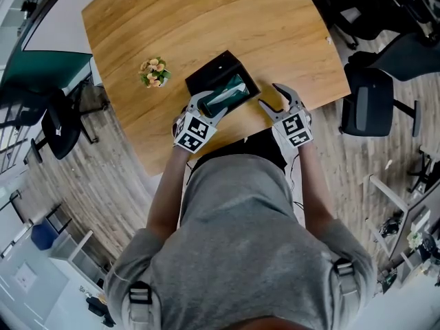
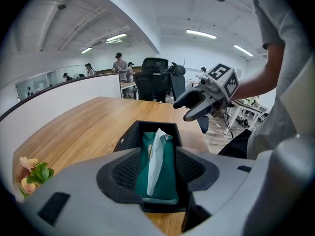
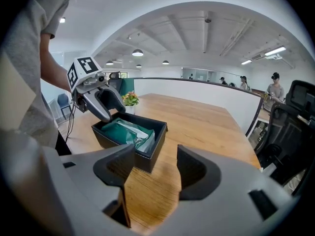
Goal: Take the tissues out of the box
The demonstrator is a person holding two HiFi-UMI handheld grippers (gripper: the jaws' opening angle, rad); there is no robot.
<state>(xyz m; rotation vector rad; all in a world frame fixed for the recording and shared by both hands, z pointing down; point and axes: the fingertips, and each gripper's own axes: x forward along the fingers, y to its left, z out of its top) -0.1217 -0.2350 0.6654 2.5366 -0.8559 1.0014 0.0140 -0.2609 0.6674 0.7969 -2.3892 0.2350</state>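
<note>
One black box (image 1: 221,74) sat on the wooden table (image 1: 289,40) near the person's edge. It held one green tissue pack (image 2: 167,176) lying lengthwise, its long axis running straight away from the left gripper (image 2: 156,168). A single white tissue (image 2: 155,154) stood up from the pack's slit. The left gripper's jaws were spread wide to either side of that tissue, not pressing it. The right gripper (image 3: 155,168) was also spread wide, with only bare table between its jaws, just beside the box. One small flower pot (image 1: 154,73) stood nearby.

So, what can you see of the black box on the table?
The black box is rectangular, open-topped, leather-like, with pale stitching along its edges. It sits flat on the wooden table near the person. A green tissue pack lies inside, one white tissue sticking up. The left gripper hangs with open jaws over its near end.
</note>
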